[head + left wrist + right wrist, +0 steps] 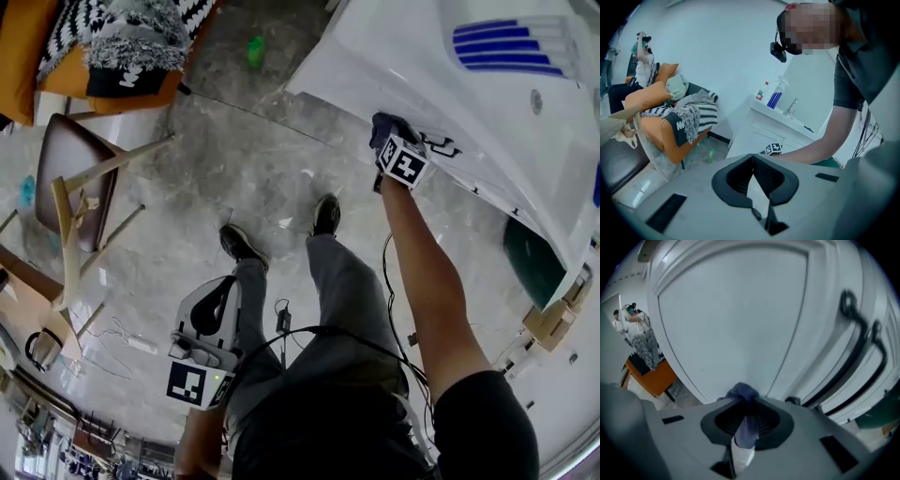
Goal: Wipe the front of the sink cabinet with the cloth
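Note:
The white sink cabinet (441,103) stands at the upper right of the head view. My right gripper (394,141) is at its front panel, shut on a dark blue cloth (384,125). In the right gripper view the cloth (743,392) bunches out past the jaws of the right gripper (746,401) and presses on the lower part of a white door panel (731,324), left of two black handles (858,348). My left gripper (217,298) hangs by the person's left leg, away from the cabinet. Its jaws (752,159) meet at the tips with nothing held.
A wooden chair (80,183) and an orange seat piled with striped clothes (112,37) are at the left. A green bottle (255,52) lies on the floor. A dark green bin (530,262) and a cardboard box (553,323) sit right of the cabinet. A spray bottle (776,97) stands on the sink top.

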Motion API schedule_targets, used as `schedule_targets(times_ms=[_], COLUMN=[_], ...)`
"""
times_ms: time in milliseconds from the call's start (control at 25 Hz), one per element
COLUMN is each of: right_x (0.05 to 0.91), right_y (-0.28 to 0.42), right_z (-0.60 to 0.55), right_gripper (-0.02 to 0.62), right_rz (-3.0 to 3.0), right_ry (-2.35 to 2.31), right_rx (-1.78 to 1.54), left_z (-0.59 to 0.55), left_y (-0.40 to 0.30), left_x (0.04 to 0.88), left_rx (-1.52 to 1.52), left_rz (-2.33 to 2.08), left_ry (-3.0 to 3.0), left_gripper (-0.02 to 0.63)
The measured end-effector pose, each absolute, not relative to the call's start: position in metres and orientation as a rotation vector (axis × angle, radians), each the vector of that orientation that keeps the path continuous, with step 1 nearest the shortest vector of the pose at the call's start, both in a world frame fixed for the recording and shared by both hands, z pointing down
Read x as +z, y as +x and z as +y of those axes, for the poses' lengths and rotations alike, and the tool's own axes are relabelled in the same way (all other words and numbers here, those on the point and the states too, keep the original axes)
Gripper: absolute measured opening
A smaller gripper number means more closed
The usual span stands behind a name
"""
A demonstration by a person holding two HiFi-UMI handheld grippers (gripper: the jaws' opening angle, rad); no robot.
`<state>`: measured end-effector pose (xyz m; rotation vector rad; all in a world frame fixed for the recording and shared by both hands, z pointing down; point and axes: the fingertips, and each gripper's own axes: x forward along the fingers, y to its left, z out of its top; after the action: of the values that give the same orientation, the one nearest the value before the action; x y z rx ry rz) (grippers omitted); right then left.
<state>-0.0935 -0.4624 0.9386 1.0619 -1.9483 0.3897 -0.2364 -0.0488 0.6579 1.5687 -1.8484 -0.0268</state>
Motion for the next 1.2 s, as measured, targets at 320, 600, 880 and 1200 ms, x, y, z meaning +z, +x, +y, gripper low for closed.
schedule_targets(times_ms=[320,600,880,1200], right_x=[0.854,0.795,0.729,0.588], right_y=[-0.169,-0.16,-0.142,-0.158], right_z=[-0.438,-0.434,-0.392,-0.317], right_gripper=[0.054,0.052,0.052,0.052], right_rz=[-2.114,-2.163,-2.194,-2.409], right_ry=[0.982,1.013,0.879,0.733], right_rx=[0.441,0.367,0.31,0.254], left_z=[-0.044,-0.036,-0.033,-0.031], left_y=[-0.244,-0.251,-0.25,-0.259], left_x=[0.603,0.552,0.497,0.425], left_rx=[-0.01,-0.022,-0.034,-0.024], left_rz=[-1.879,-1.92,-1.942,-1.997], left_ry=[1.591,1.591,1.669,1.812], left_gripper=[0.004,0.005,0.005,0.005])
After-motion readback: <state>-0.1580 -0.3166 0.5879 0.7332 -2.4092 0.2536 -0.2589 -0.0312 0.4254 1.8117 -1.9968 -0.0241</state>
